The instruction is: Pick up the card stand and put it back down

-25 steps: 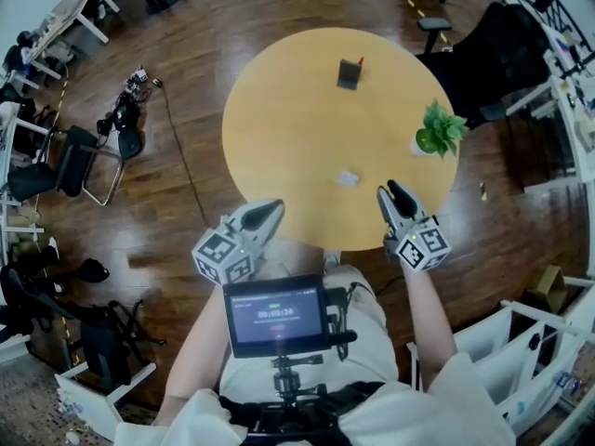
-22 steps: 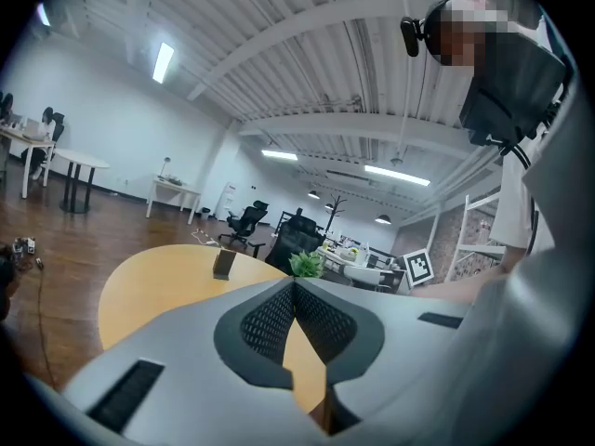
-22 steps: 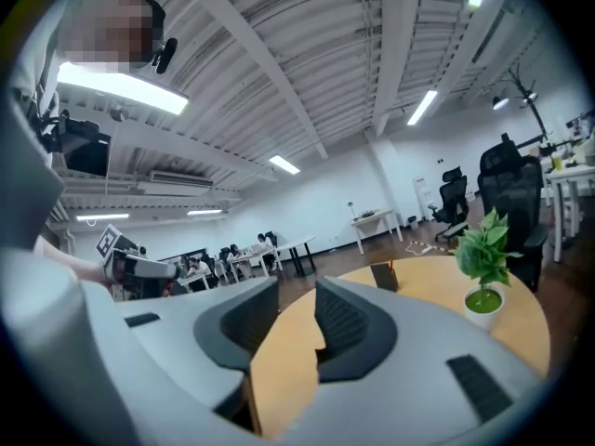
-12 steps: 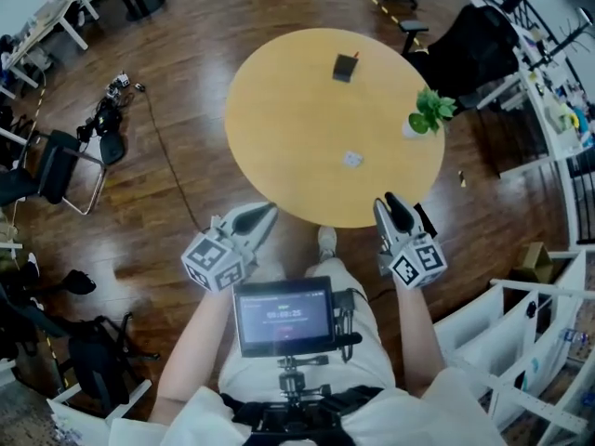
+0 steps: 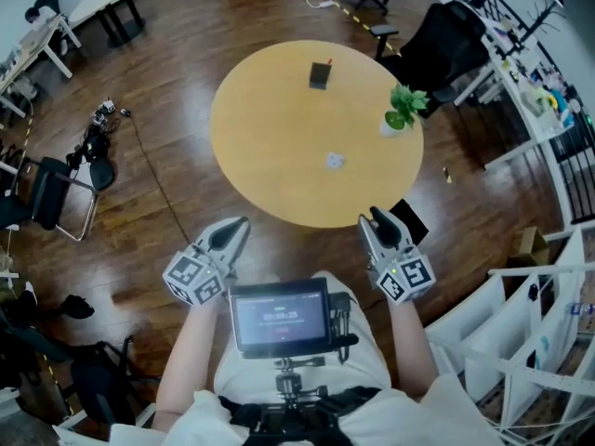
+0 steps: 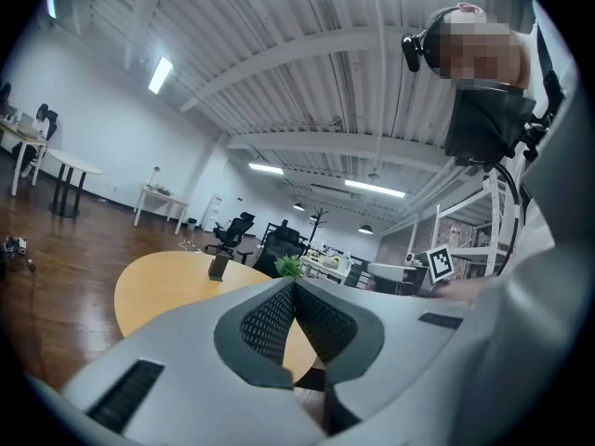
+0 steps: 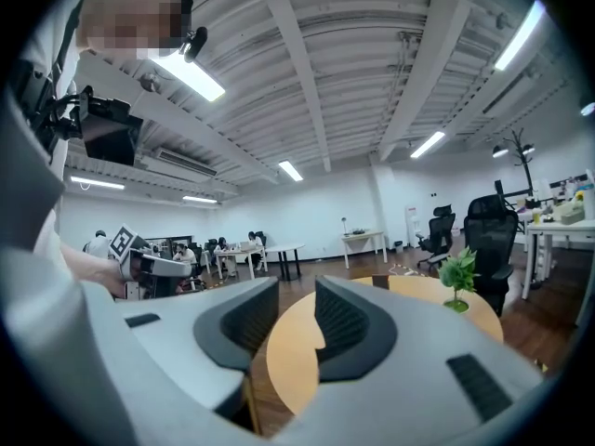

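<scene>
While both grippers are hanging just short of the table's near rim, scene: round yellow table (image 5: 270,128) is sitting ahead of both sets of jaws, on a dark wood floor.
folding chair (image 5: 58,191): standing on the floor, well off to the left of the left jaws.
left gripper (image 5: 234,227): pointing at the table's near-left rim, marker cube riding at its back end.
left jaws: clenched. In the left gripper view the pads (image 6: 270,323) are meeting at their tips, nothing between them.
screen (image 5: 279,316): sitting on a chest mount behind both sets of jaws, between the two grippers.
dark holder (image 5: 320,74): standing upright on the far side of the table with a red tip sticking out, well ahead of both sets of jaws.
card stand (image 5: 334,161): reading the small pale piece as this. It is lying on the tabletop ahead of the jaws, between the two grippers' lines, nearer the right one, apart from both.
right gripper (image 5: 376,217): pointing at the table's near-right rim.
right jaws: released. In the right gripper view the pads (image 7: 349,328) are standing apart, only tabletop showing through the gap.
potted plant (image 5: 400,110): standing near the table's right rim, ahead of the right jaws.
black office chair (image 5: 439,37): standing beyond the plant, off the table.
</scene>
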### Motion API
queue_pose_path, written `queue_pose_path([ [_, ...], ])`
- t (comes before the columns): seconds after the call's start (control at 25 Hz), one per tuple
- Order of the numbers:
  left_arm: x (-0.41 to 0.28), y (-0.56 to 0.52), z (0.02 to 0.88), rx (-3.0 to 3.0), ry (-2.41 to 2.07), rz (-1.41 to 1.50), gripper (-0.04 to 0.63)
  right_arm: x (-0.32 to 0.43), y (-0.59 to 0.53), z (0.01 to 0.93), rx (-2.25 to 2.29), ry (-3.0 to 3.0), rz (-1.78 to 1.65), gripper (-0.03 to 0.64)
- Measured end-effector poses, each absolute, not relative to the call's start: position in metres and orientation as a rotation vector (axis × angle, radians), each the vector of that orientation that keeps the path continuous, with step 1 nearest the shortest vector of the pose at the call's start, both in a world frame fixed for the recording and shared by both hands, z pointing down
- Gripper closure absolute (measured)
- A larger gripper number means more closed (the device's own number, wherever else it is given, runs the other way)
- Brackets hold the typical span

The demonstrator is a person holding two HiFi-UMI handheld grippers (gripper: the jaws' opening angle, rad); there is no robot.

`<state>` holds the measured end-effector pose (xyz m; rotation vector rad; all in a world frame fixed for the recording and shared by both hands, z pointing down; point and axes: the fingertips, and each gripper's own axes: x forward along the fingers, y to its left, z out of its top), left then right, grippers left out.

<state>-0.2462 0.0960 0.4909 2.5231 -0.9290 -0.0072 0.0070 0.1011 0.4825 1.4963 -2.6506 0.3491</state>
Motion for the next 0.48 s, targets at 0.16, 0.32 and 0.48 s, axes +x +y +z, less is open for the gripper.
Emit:
queue_pose_path([
  [0.16, -0.244, 0.104, 0.49, 2.503, -0.978, -0.022, 0.595, 0.016, 0.111, 0.491, 1.48, -2.659, 0.376, 0.48],
  [0.32, -0.237, 0.111, 0.497, 2.459, -1.021, -0.028, 0.595, 0.025, 0.119, 0.495, 1.442, -2.648, 0.367, 0.48],
  [0.48, -0.21, 0.121, 0.506, 2.439, -1.021, -0.007, 0.595, 0.049, 0.131, 0.498, 1.419, -2.638, 0.361, 0.48],
])
